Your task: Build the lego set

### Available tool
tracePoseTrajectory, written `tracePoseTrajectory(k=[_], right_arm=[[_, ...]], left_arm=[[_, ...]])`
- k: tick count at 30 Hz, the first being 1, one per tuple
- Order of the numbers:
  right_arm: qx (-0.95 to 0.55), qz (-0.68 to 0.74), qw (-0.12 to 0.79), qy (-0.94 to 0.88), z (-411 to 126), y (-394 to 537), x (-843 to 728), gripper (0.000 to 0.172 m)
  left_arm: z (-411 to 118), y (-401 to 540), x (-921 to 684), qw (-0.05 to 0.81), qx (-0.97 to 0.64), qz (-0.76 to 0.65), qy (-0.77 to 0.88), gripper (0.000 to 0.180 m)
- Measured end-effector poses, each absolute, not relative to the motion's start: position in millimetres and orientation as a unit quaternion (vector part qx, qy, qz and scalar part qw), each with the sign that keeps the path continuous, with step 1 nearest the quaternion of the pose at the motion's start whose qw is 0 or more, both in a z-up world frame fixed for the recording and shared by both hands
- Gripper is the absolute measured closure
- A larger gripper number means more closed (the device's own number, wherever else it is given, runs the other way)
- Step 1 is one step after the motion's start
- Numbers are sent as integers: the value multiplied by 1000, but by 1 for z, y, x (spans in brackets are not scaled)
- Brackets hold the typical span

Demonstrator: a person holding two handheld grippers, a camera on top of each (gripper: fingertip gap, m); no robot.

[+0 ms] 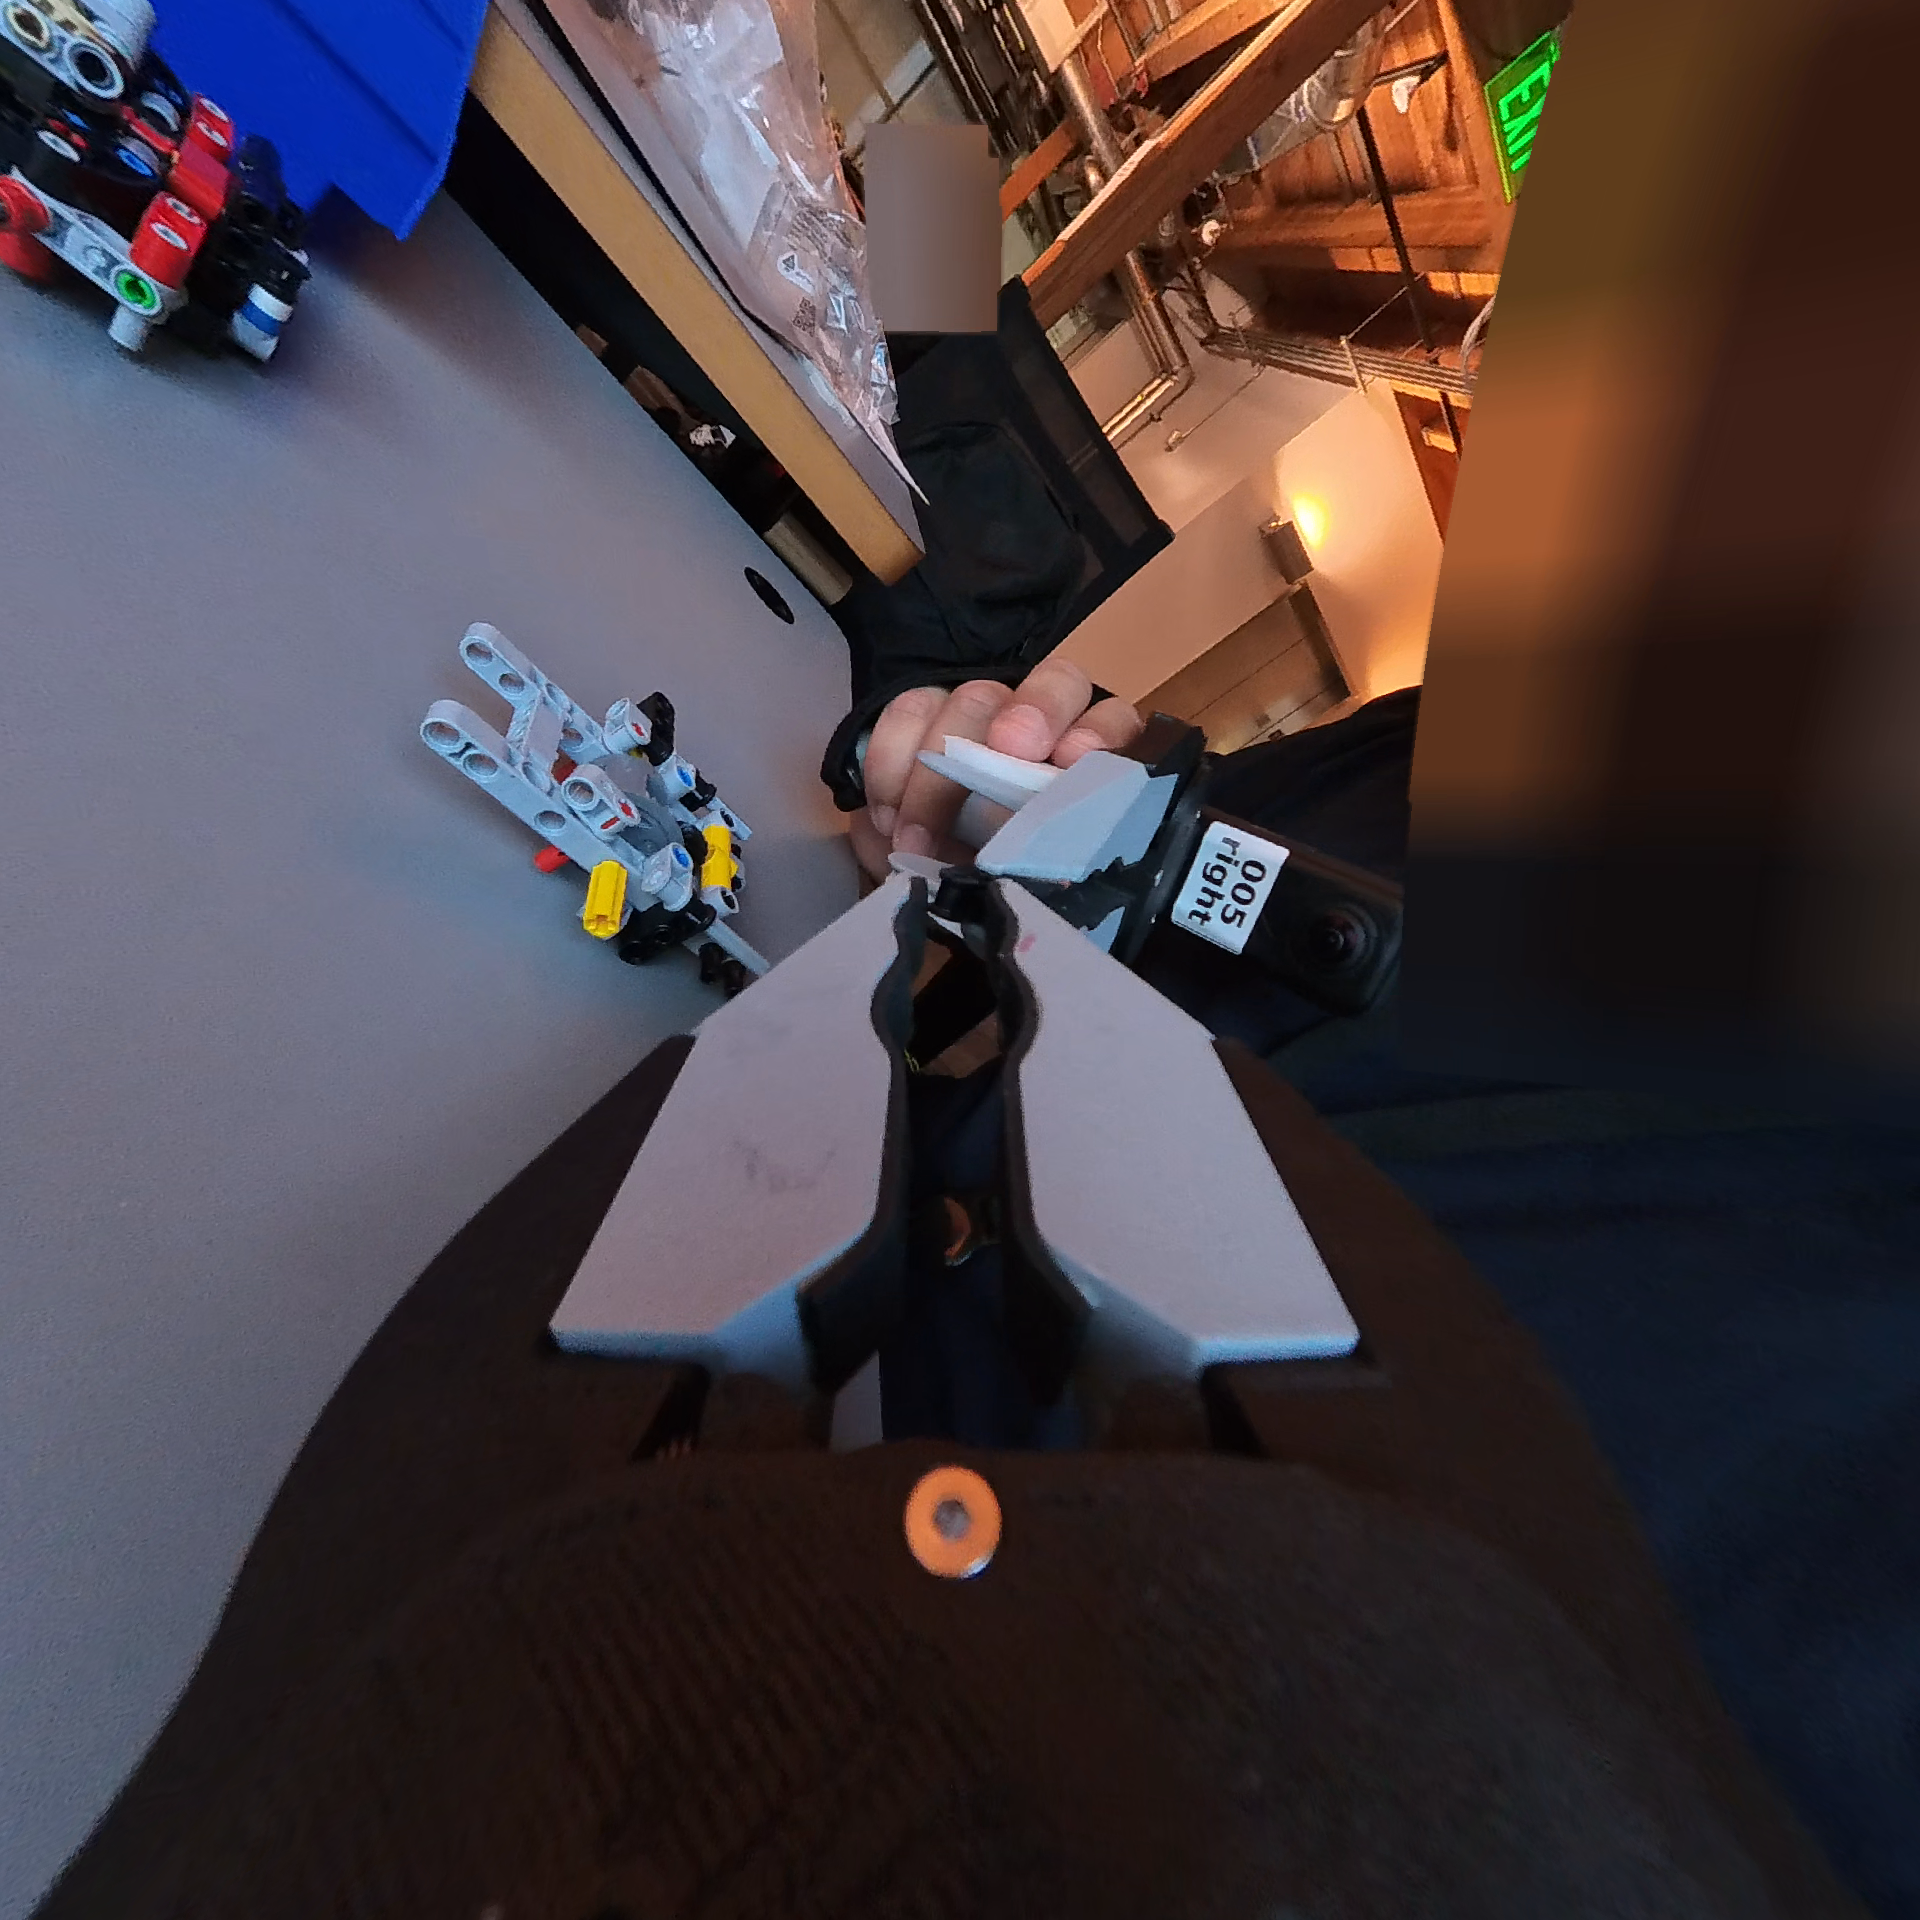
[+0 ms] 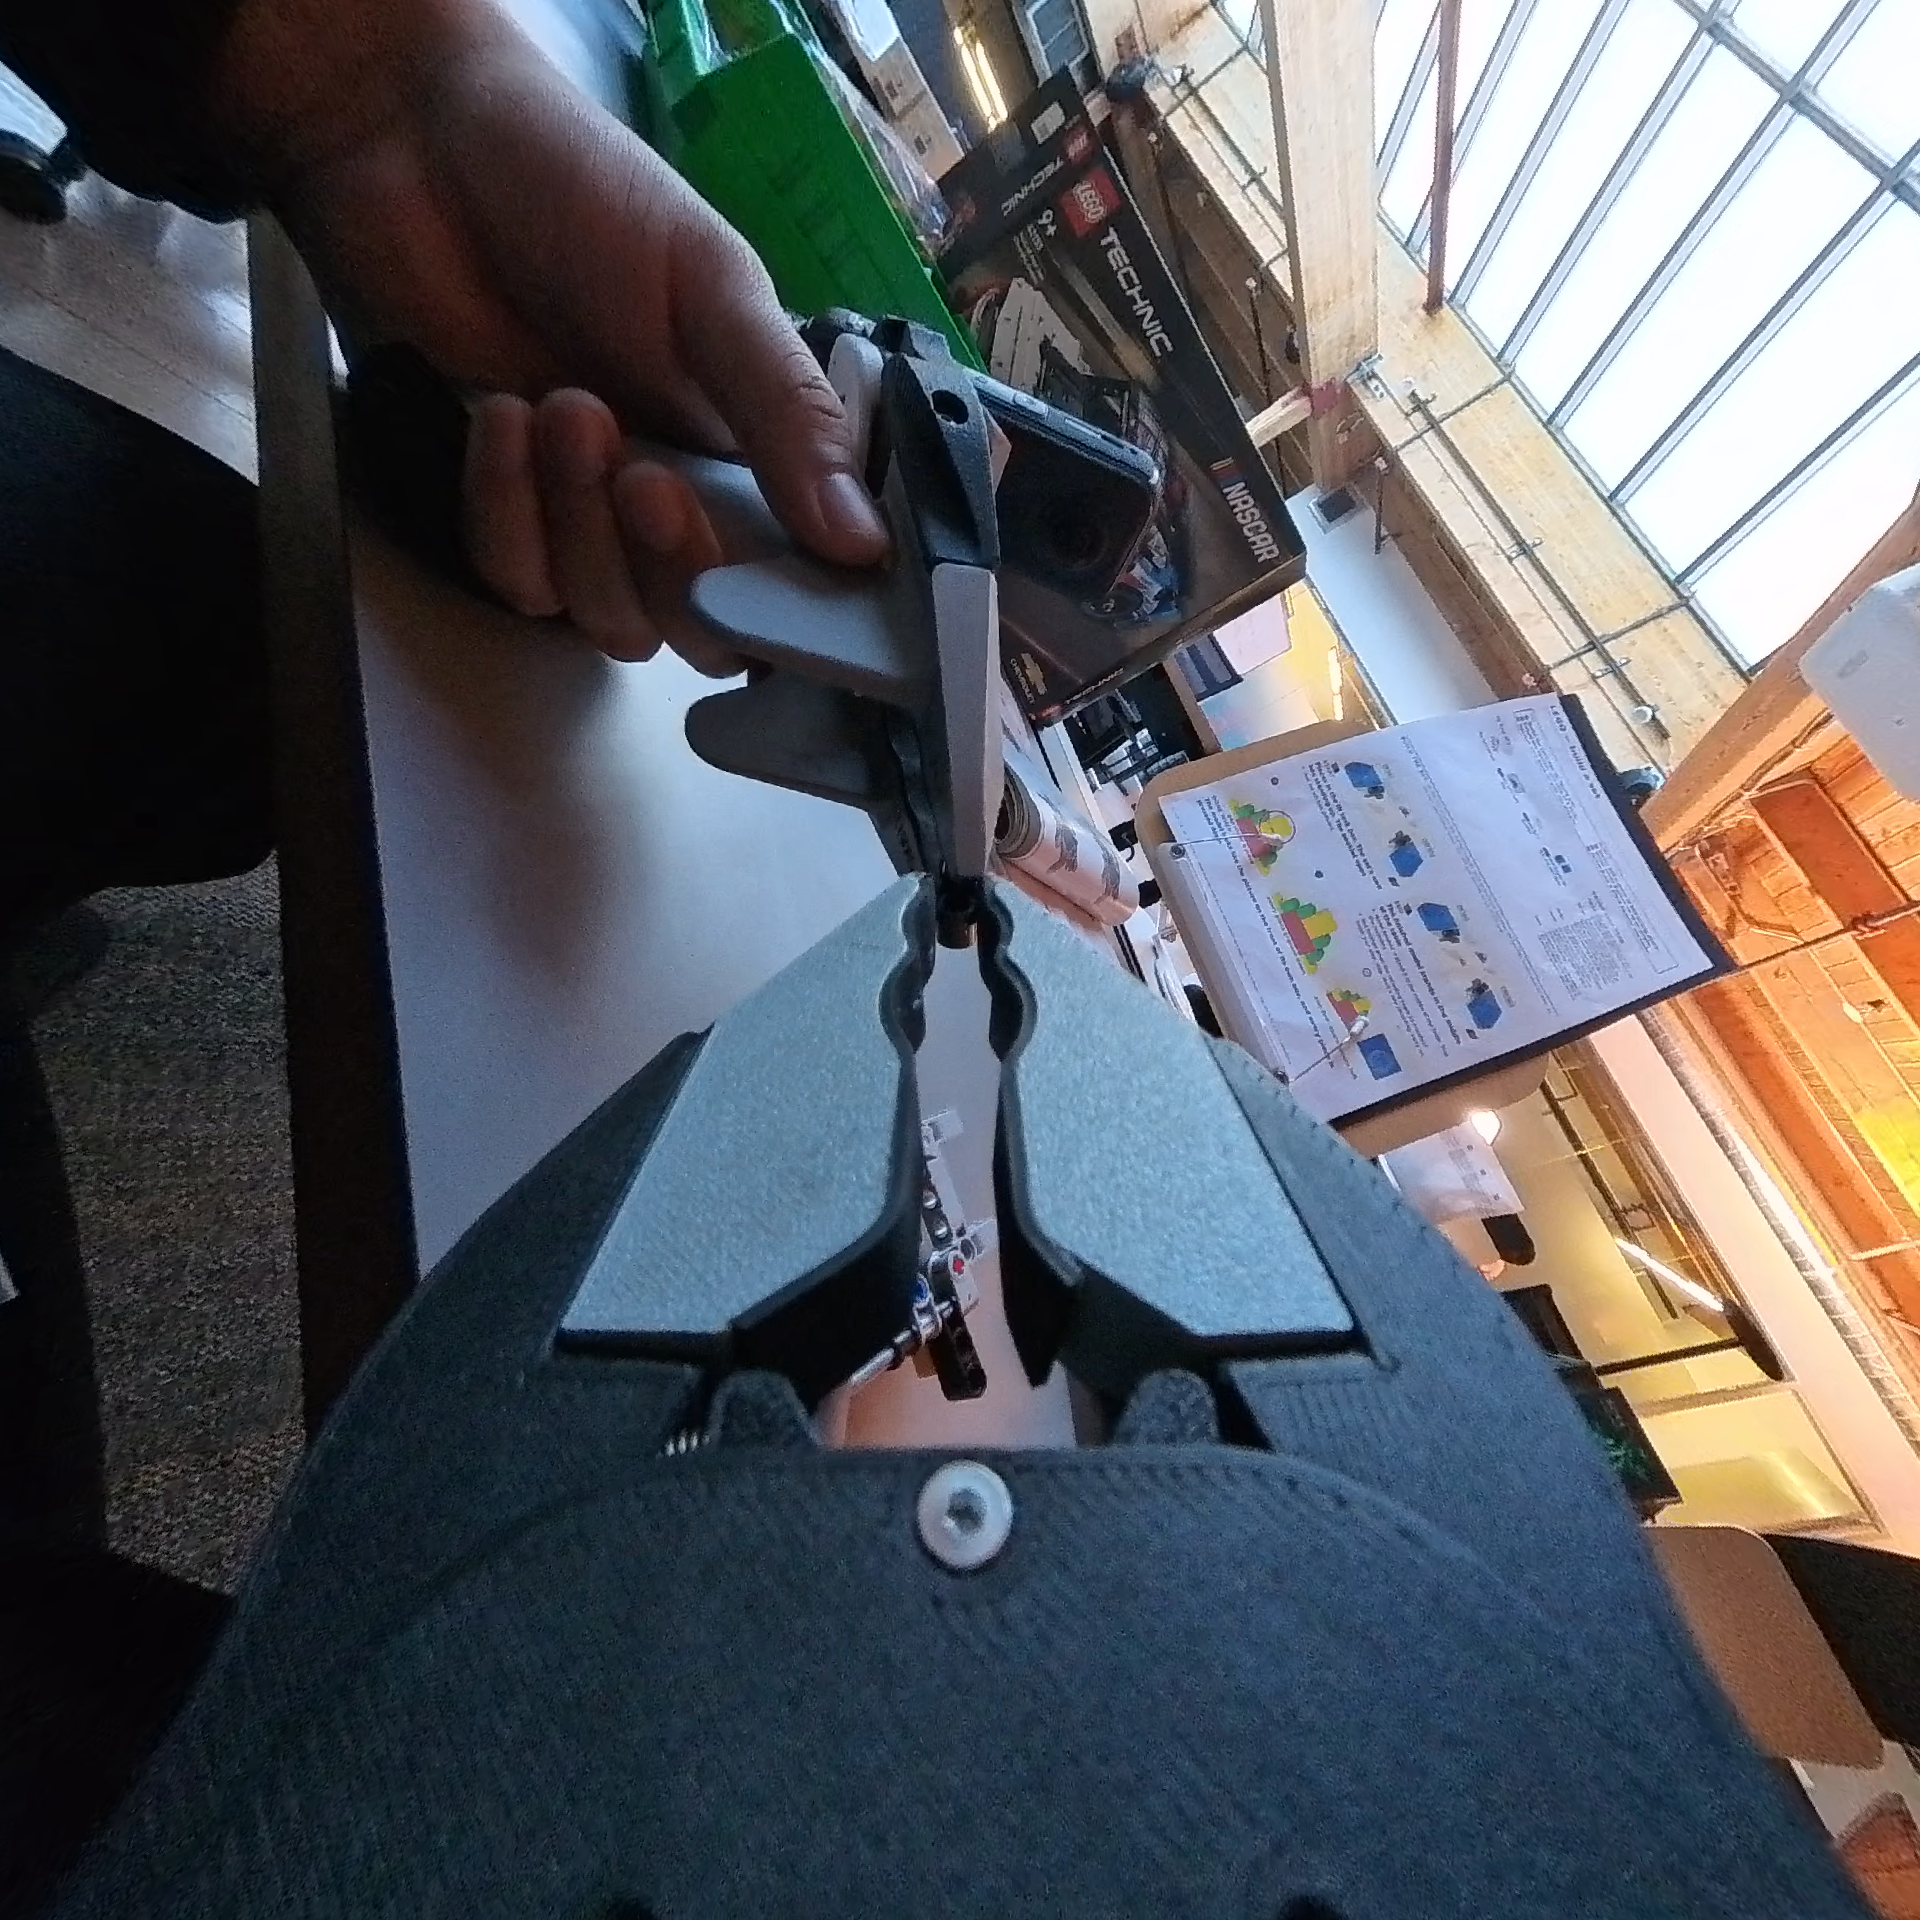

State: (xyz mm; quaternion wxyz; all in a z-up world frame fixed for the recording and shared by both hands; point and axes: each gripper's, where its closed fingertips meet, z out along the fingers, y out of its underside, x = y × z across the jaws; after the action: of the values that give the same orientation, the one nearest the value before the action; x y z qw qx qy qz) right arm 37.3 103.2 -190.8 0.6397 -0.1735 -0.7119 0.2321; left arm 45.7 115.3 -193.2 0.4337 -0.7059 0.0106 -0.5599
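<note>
In the left wrist view, at centre frame, a small black peg (image 1: 958,894) is being pinched at the tip of the left tool (image 1: 951,902), with the right tool (image 1: 1023,868) touching; a slip is being risked

In the right wrist view, the same peg (image 2: 954,920) is being gripped by the right tool (image 2: 951,914) above the surface (image 2: 582,831); opposed pulling could be dropping it

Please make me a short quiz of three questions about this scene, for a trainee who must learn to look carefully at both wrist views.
1. True or false: the left gripper and the right gripper are far apart, at opposite ends of the table.
2. In the left wrist view, what lies on the table to the left of the fingertips?
A. a grey brick assembly with yellow parts
B. a green cup
C. a pair of scissors
3. Fill in the colour: the small piece pinched at the left gripper's tips is ____.

Key: 1 false, the tips meet; 2 A; 3 black.
</note>
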Motion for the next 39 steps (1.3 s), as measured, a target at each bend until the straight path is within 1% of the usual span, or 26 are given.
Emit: tracePoseTrajectory(k=[5,22,27,39], right_arm=[[-181,239,643,-705,-187,106,38,167],[-186,245,641,-703,-186,107,37,166],[-189,249,631,-710,-190,107,34,158],[-218,275,604,-716,-193,113,31,158]], left_arm=[[-189,118,46,455,-700,-550,13,172],[-188,119,45,467,-700,-539,14,174],[-188,121,41,470,-698,-541,3,174],[-191,125,36,475,-705,-526,-12,174]])
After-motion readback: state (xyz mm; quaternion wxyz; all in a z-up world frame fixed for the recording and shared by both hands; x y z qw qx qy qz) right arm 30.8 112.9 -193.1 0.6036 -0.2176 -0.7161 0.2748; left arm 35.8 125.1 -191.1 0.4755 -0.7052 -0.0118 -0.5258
